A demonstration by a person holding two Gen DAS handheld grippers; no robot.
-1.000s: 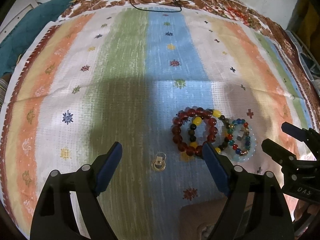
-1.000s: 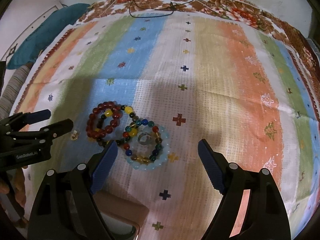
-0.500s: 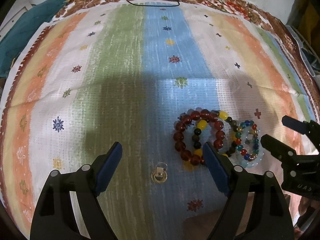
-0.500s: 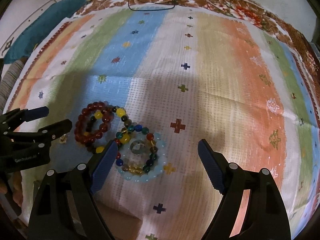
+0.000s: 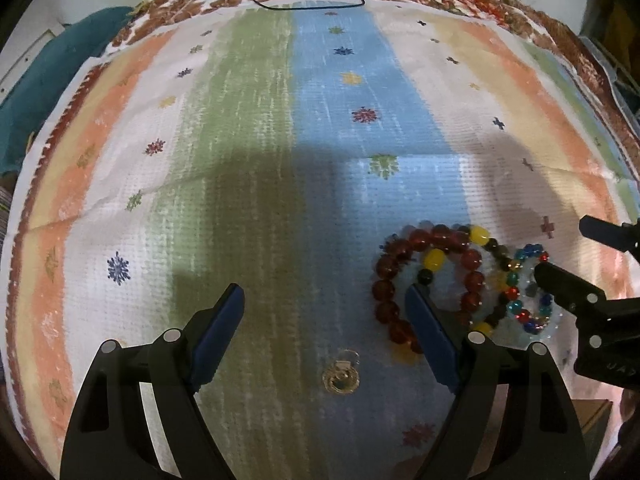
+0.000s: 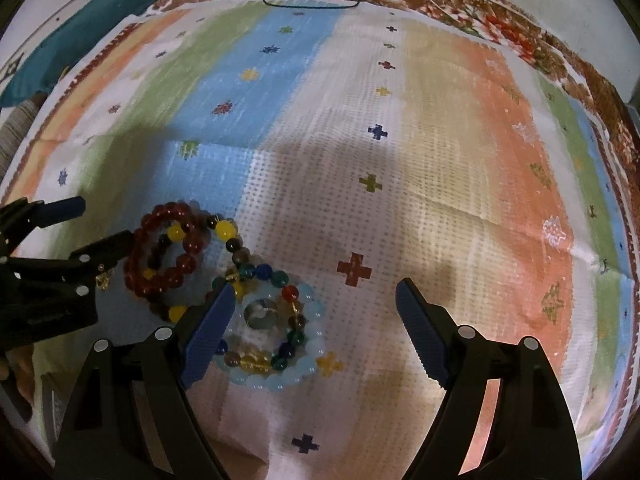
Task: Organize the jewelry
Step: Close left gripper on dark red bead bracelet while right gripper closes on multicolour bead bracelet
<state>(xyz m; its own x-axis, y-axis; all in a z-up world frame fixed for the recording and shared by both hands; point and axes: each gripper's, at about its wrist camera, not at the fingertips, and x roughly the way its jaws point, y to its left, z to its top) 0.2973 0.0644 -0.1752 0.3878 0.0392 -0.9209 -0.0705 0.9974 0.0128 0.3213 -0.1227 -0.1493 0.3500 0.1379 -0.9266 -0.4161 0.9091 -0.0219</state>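
Observation:
A heap of bead bracelets lies on the striped cloth: a dark red one (image 5: 400, 264) (image 6: 160, 256), a multicoloured one (image 5: 524, 292) (image 6: 280, 320) and a pale blue one (image 6: 276, 380). A silver ring (image 6: 260, 314) lies inside the bracelets. A small gold ring (image 5: 340, 376) lies apart, between my left fingers. My left gripper (image 5: 324, 300) is open and empty, its right finger beside the red bracelet. My right gripper (image 6: 312, 296) is open and empty, its left finger over the bracelets' edge.
A black cord (image 5: 312, 0) lies at the cloth's far edge. A teal cushion (image 6: 80, 40) sits off the far left corner. A brown box corner (image 5: 592, 420) shows near the front right in the left wrist view.
Both grippers have moved forward and lower toward the jewelry; the bracelets and gold ring have slid down in both views. Nothing was picked up.

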